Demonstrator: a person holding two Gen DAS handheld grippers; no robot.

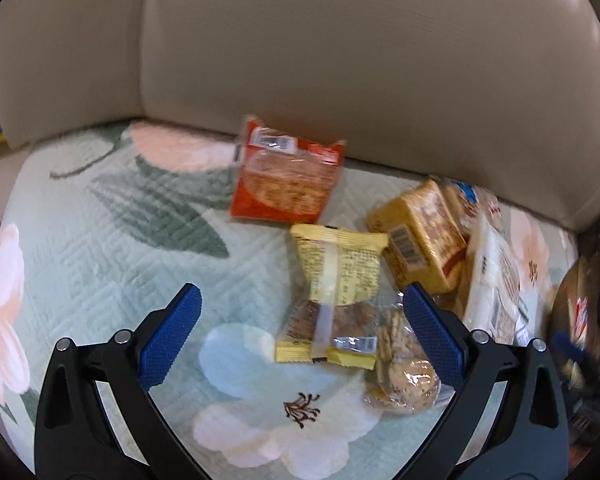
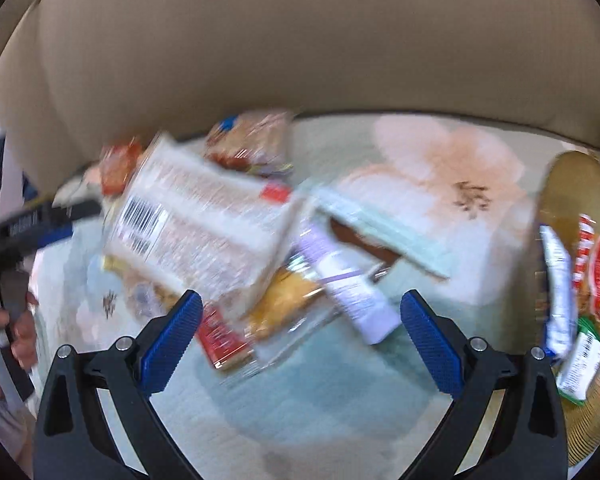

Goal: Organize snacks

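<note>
Snacks lie on a floral quilted cover [image 1: 100, 264] over a beige sofa seat, w/ the backrest [image 1: 340, 60] behind.

Left gripper [image 1: 302, 316]: jaws spread wide, holding nothing, hovering over the yellow packet [image 1: 338, 276] near the cover's middle. A clear bag of cookies [image 1: 404, 372] touches that packet's right side, just inside the right finger. An orange packet [image 1: 286, 176] sits at the cover's back edge against the backrest. A mustard-yellow pack [image 1: 418, 236] and a white bag [image 1: 492, 276] are piled toward the right edge.

Right gripper [image 2: 302, 314]: also wide apart, empty, above a blurred heap: big white bag w/ barcode [image 2: 196, 224], a purple-white tube-like pack [image 2: 352, 288], a golden pastry in clear wrap [image 2: 284, 304], a small red pack [image 2: 220, 336].

A round woven basket [image 2: 580, 184] at the cover's right edge holds a few packets [image 2: 598, 280]. A hand [image 2: 20, 328] shows at the far left of the right wrist view.
</note>
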